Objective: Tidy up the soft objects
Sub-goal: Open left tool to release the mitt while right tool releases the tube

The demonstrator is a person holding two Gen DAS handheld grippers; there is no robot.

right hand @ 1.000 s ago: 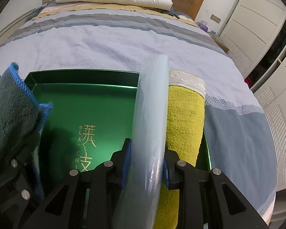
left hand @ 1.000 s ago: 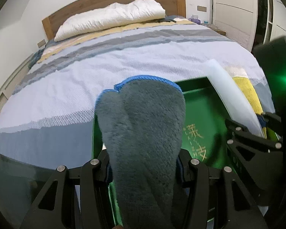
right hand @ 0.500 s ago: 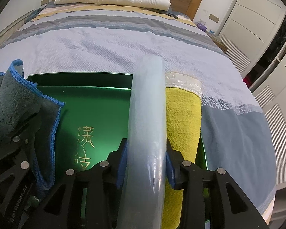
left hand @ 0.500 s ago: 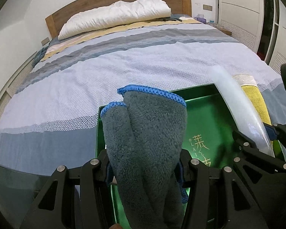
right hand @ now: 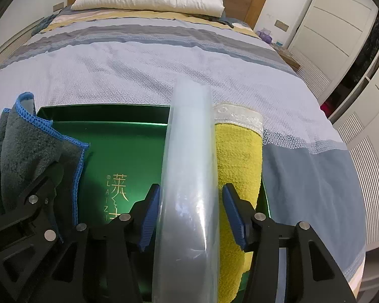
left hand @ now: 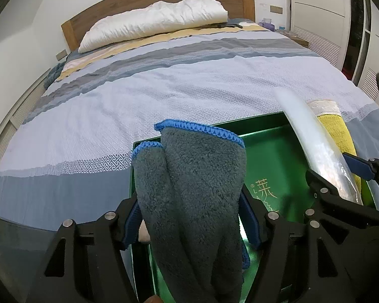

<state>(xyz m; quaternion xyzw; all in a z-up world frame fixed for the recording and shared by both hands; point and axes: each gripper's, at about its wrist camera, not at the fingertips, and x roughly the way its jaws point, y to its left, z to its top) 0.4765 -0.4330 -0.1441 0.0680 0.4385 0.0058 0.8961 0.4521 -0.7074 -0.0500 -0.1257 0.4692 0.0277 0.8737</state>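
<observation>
Two views. Left wrist: left gripper (left hand: 189, 222) clamps the grey towel (left hand: 194, 189) over the green box (left hand: 270, 151). Right wrist: right gripper (right hand: 189, 217) stands slightly apart around the clear packet (right hand: 189, 176), the yellow towel (right hand: 237, 166) already boxed beside it; two items apparently remain.
</observation>
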